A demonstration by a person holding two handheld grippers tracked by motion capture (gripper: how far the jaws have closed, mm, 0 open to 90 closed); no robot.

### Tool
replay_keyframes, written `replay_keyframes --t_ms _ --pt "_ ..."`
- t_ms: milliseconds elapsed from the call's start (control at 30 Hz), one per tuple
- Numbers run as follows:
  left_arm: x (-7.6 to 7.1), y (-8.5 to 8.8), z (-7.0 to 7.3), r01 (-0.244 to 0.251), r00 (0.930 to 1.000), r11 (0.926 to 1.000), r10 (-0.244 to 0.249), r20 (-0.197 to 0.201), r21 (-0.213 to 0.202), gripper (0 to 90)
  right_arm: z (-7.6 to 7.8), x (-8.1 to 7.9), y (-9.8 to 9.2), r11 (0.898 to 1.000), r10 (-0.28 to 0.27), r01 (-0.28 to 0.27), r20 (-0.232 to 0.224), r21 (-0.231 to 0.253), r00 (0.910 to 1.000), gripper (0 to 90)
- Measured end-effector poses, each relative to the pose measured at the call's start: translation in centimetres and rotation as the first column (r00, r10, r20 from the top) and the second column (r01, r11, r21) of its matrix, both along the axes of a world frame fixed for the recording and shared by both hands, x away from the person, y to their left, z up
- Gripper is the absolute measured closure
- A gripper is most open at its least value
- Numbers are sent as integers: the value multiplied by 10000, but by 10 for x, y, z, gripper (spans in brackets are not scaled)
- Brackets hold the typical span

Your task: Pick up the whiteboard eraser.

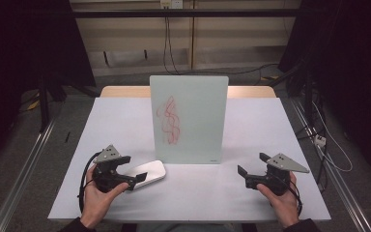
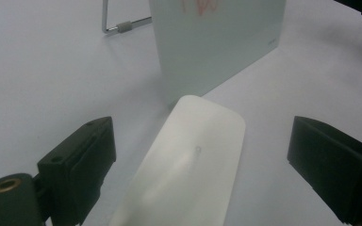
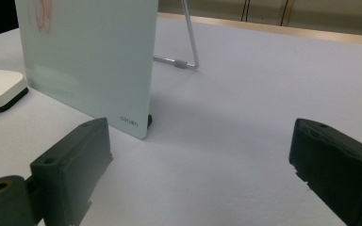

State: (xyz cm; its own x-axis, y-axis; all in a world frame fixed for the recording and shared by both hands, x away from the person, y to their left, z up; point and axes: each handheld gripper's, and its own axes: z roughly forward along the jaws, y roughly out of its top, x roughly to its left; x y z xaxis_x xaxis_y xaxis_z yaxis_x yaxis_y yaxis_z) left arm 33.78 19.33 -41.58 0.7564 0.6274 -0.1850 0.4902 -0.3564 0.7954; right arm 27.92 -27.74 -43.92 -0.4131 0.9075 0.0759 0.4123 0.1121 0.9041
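A frosted glass board (image 1: 189, 121) stands upright at the table's middle, with a red scribble (image 1: 169, 120) on its face. A white rounded eraser (image 1: 149, 173) lies flat in front of the board's left corner. My left gripper (image 1: 133, 169) is open, one jaw on each side of the eraser's near end. In the left gripper view the eraser (image 2: 193, 160) runs up between the wide-apart jaws of the left gripper (image 2: 202, 136) toward the board (image 2: 217, 42); no contact shows. My right gripper (image 1: 252, 163) is open over bare table, right of the board (image 3: 89, 56); nothing lies between the jaws of the right gripper (image 3: 200, 141).
A white cover (image 1: 251, 125) spreads over the table, with a strip of wood (image 1: 121, 92) showing at the far edge. A wire stand (image 3: 188, 47) props the board from behind. Dark curtains and metal rails flank the table; cables lie on the floor (image 1: 319, 140) at the right.
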Motion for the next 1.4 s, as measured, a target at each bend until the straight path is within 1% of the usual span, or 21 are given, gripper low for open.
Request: replay_keyframes --t_ms 167,200,233,267,300,367,467,533,667,700,767,833,967,1000,1100,1133,1167,1233,1267,1333,1400 --pt "4 -5 4 340 9994 9990 -342 96 283 73 0 1 1 10000 46 -45 -59 86 10000 62" --pt "5 -7 4 330 9991 9988 -339 245 360 62 -1 1 1 10000 44 -43 -106 67 9999 62" --pt "7 -10 5 513 9983 9958 -533 253 752 58 -1 1 1 10000 62 -61 -161 12 9999 62" --pt "7 -10 5 513 9983 9958 -533 253 752 58 -1 1 1 10000 52 -52 -155 33 9999 62" --pt "11 -12 5 786 9969 9934 -789 10 835 60 -1 1 1 10000 42 -41 -145 42 9999 62" --pt "12 -13 6 820 9965 9923 -830 63 925 65 -1 1 1 10000 46 -46 -148 48 9999 63" --pt "18 -16 8 943 9955 9899 -931 -165 1057 83 -1 2 1 10000 68 -67 -149 25 9999 63" --pt "22 -18 7 710 9975 9912 -701 -119 1116 83 -1 2 1 10000 69 -69 -153 23 9999 63" --pt "32 -25 8 919 9954 9856 -870 -407 1418 82 -1 2 1 10000 59 -59 -142 40 9999 64" --pt "34 -27 7 876 9959 9857 -836 -339 1436 83 -1 3 1 10000 85 -85 -140 28 9999 64" --pt "36 -30 7 1008 9942 9847 -945 -507 1422 83 -1 3 2 9999 104 -104 -168 14 9998 65" --pt "36 -32 4 1352 9896 9792 -1261 -687 1515 83 -1 2 2 9999 113 -112 -167 37 9998 65" --pt "36 -32 0 1582 9844 9673 -1388 -1082 1981 92 -1 2 1 9999 101 -100 -148 56 9998 65" --pt "36 -32 -1 1528 9852 9652 -1318 -1098 2121 86 -1 2 1 9999 82 -80 -170 66 9998 65" --pt "37 -31 -3 1781 9800 9569 -1514 -1292 2292 100 -1 2 1 9999 102 -101 -158 57 9998 65" --pt "37 -31 -4 2081 9745 9474 -1795 -1346 2434 114 -1 2 2 9999 108 -107 -197 47 9997 65" --pt "37 -31 -4 2081 9745 9474 -1795 -1346 2434 137 -1 2 2 9999 108 -107 -197 47 9997 65" --pt "35 -34 -6 2265 9700 9394 -1935 -1473 2575 157 0 2 2 9999 105 -104 -191 16 9998 65" --pt "35 -35 -9 2527 9633 9283 -2149 -1610 2727 174 -1 2 2 9999 107 -107 -194 20 9998 65" --pt "33 -37 -11 2452 9647 9311 -2066 -1633 2701 199 0 2 2 9999 114 -113 -198 25 9997 65" --pt "32 -39 -15 2512 9630 9243 -2086 -1707 2873 199 0 2 2 9999 122 -122 -180 23 9998 65"
